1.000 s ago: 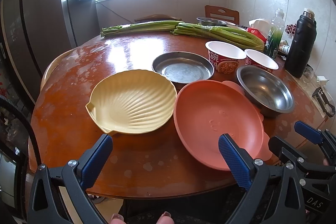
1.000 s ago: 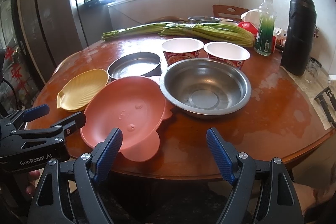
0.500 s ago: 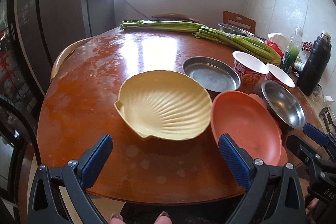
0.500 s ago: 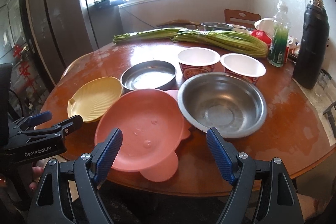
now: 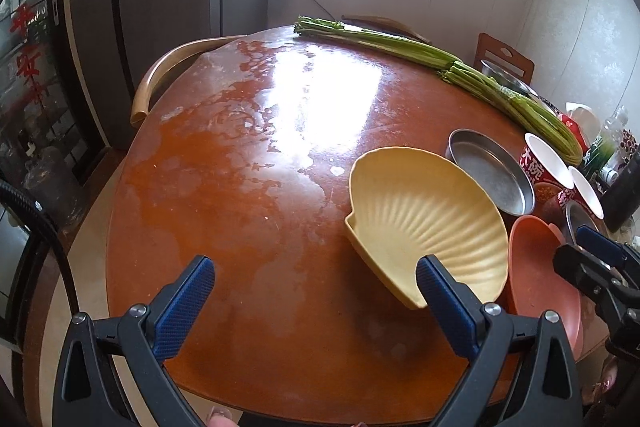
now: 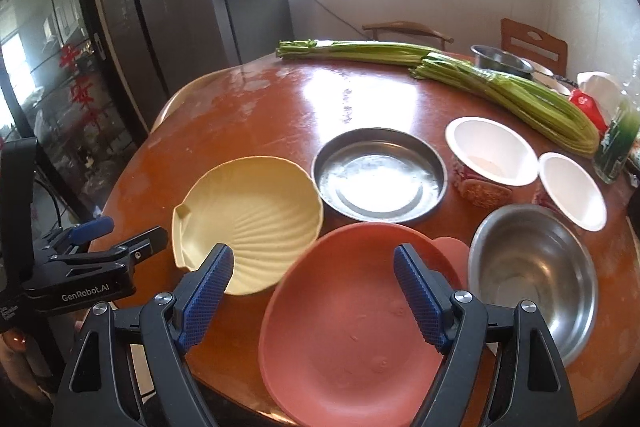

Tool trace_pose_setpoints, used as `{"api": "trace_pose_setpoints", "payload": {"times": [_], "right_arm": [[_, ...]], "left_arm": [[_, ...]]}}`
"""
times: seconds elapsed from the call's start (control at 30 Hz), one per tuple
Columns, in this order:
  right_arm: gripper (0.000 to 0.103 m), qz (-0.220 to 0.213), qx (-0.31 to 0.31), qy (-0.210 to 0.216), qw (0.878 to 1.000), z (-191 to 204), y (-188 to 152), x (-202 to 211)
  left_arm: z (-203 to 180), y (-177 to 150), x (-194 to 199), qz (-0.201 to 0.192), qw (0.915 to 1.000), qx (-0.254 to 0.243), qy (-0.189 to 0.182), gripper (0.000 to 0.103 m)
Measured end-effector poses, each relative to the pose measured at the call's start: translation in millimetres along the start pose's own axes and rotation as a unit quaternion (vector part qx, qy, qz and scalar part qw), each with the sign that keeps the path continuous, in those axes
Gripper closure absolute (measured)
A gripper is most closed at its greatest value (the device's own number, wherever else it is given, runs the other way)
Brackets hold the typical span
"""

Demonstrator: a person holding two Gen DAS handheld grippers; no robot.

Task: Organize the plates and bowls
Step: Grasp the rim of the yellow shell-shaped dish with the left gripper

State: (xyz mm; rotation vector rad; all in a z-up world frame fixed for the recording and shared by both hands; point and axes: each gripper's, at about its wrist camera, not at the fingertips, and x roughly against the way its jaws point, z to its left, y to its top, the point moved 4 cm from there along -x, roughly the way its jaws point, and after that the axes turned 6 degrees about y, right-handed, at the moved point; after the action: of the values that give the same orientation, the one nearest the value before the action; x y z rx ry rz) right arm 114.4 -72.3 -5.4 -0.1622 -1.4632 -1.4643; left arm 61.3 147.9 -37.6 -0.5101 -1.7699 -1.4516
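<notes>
A yellow shell-shaped plate (image 6: 248, 219) (image 5: 428, 219) lies on the round wooden table (image 5: 248, 167). To its right lie a pink plate (image 6: 352, 323) (image 5: 540, 267), a flat steel plate (image 6: 378, 175) (image 5: 492, 175), a steel bowl (image 6: 532, 275) and two white paper bowls (image 6: 492, 151) (image 6: 572, 191). My left gripper (image 5: 316, 295) is open and empty, near the table's front edge, left of the yellow plate. My right gripper (image 6: 314, 279) is open and empty, just above the pink plate's near half. Each gripper shows in the other's view: the right one (image 5: 592, 259), the left one (image 6: 116, 239).
Two bundles of green stalks (image 6: 440, 67) lie across the far side of the table. A green bottle (image 6: 616, 143), a red packet and a small steel pot (image 6: 500, 61) stand at the far right. Chairs (image 5: 176, 67) ring the table; a dark fridge (image 6: 168, 7) stands behind at left.
Both grippers have swung left. The yellow plate now sits at the right in the left wrist view. The right gripper has moved over the pink plate. The dishes have not moved.
</notes>
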Motion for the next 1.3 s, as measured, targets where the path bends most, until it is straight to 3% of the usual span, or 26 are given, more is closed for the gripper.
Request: {"api": "trace_pose_setpoints", "payload": {"times": [0.2,0.3,0.43,0.6,0.87,0.93,1.23,1.3], "right_arm": [[0.021,0.034,0.010,0.007,0.999,4.1,10.1,-31.5],[0.032,0.050,0.011,0.013,0.999,3.4,9.8,-43.8],[0.039,0.062,0.012,0.008,0.998,1.3,11.3,-55.4],[0.045,0.061,0.022,0.004,0.998,2.3,17.9,-61.7],[0.050,0.096,0.042,-0.013,0.994,4.0,21.6,-80.0],[0.050,0.103,0.046,-0.008,0.994,6.2,22.0,-85.2],[0.050,0.110,0.055,0.016,0.992,17.9,20.6,-88.8],[0.050,0.110,0.055,0.016,0.992,19.9,20.1,-88.6]], "left_arm": [[-2.0,11.1,-17.4,0.022,0.9997,-0.006,-0.013,0.002],[-4.1,13.9,-25.4,0.029,0.9993,-0.013,-0.021,0.002],[-7.1,15.1,-34.5,0.039,0.9986,-0.020,-0.031,0.002],[-10.6,19.0,-42.4,0.046,0.9980,-0.024,-0.035,0.002],[-14.3,21.3,-51.5,0.054,0.9971,-0.032,-0.042,0.007],[-15.3,21.8,-53.2,0.058,0.9965,-0.032,-0.051,0.017],[-24.2,26.9,-56.5,0.070,0.9921,-0.045,-0.093,0.049],[-25.5,28.1,-57.0,0.075,0.9911,-0.045,-0.100,0.050]]}}
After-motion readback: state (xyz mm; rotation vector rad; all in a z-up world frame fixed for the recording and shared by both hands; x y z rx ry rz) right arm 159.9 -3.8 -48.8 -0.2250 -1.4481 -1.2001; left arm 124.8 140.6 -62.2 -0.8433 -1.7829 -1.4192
